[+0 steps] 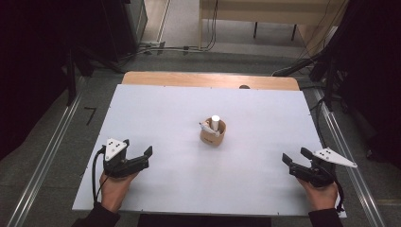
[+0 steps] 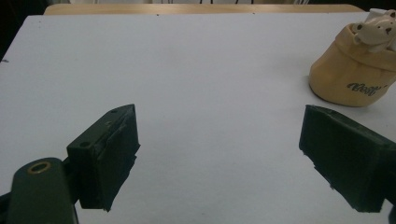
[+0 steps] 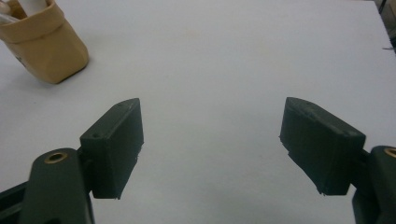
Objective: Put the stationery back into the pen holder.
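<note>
White board (image 1: 189,179) covers the table, and we rest both our hands on its near edge. Our left hand (image 1: 113,187) lies near the left corner, palm under the left gripper (image 1: 146,156), which points to the right and a bit far. Its jaws stand wide apart with nothing between them, just bare board. Our right hand (image 1: 321,194) lies near the right corner and holds the right gripper (image 1: 295,156), which points to the left and far. Its jaws are spread wide too, and they hold nothing.

Between our two hands, farther out near the middle of the board, sits a small tan cup (image 1: 213,134). It is well apart from both grippers. A white tube (image 1: 215,122) stands up inside it, and a little white thing (image 1: 206,126) leans over its left rim. We see the cup at the far right of the left gripper view (image 2: 348,77) and at the far left of the right gripper view (image 3: 44,44).
</note>
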`<state>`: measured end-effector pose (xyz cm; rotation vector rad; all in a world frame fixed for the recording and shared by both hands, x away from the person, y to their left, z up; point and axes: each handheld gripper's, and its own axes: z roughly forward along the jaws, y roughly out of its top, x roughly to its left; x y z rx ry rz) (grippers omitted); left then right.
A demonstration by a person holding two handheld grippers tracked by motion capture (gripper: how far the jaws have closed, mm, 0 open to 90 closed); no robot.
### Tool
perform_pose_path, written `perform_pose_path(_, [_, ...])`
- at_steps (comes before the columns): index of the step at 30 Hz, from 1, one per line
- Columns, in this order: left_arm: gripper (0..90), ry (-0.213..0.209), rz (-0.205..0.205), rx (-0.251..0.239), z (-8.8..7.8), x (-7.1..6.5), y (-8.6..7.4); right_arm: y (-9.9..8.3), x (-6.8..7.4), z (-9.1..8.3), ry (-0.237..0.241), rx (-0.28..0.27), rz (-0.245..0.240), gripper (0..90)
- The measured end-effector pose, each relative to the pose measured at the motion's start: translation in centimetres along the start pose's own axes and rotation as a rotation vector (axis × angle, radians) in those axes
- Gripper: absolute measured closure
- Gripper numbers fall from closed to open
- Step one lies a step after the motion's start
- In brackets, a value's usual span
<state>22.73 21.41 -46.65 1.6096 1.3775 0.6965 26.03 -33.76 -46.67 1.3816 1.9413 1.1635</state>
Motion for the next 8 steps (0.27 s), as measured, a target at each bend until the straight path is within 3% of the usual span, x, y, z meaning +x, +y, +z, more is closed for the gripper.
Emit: perform_pose_path(8, [11.9,0.011,-0.008,0.000,-0.17,0.30,-0.14,-0.40,-1.09,-0.53,-0.028,0.002,0.023,20.0])
